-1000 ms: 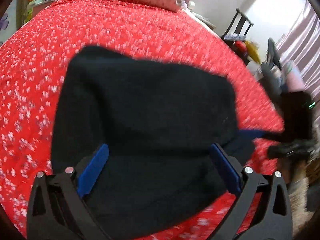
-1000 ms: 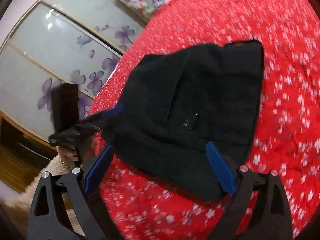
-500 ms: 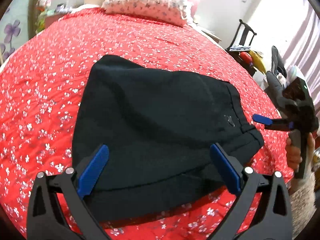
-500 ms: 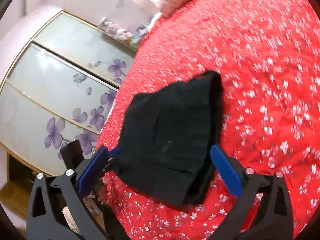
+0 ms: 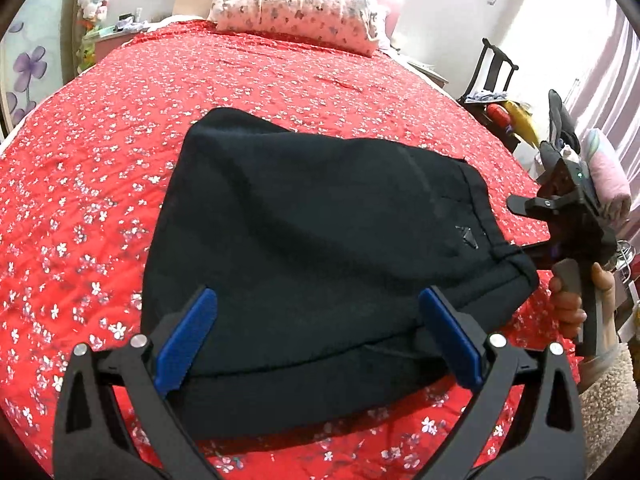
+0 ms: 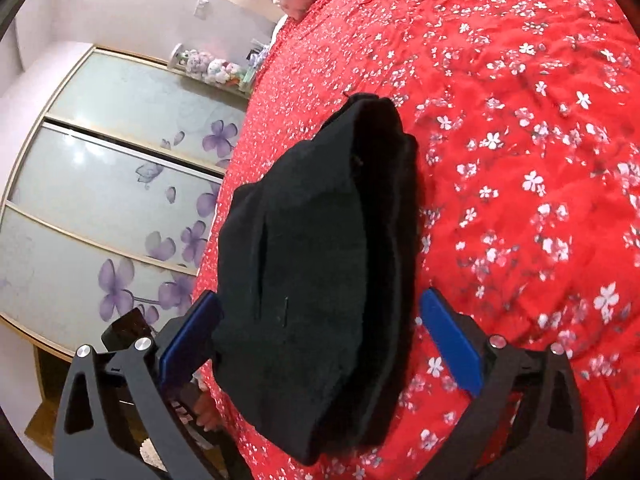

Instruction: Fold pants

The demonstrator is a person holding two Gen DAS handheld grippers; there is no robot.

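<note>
The black pants (image 5: 320, 248) lie folded in a thick stack on the red flowered bedspread (image 5: 240, 80), near the bed's front edge; they also show in the right wrist view (image 6: 312, 280). My left gripper (image 5: 316, 340) is open and empty, jaws spread over the stack's near edge. My right gripper (image 6: 320, 336) is open and empty, just off the stack's right end. It shows in the left wrist view (image 5: 520, 224) at the waistband corner, hand-held.
A flowered pillow (image 5: 300, 12) lies at the head of the bed. A dark chair (image 5: 496, 76) with clutter stands to the right. A sliding wardrobe with purple flowers (image 6: 112, 200) runs along the left side. Beige carpet (image 5: 608, 408) lies by the bed.
Both grippers have let go of the pants and drawn back. The pants have settled flat in a folded stack. The views have steadied after motion blur.
</note>
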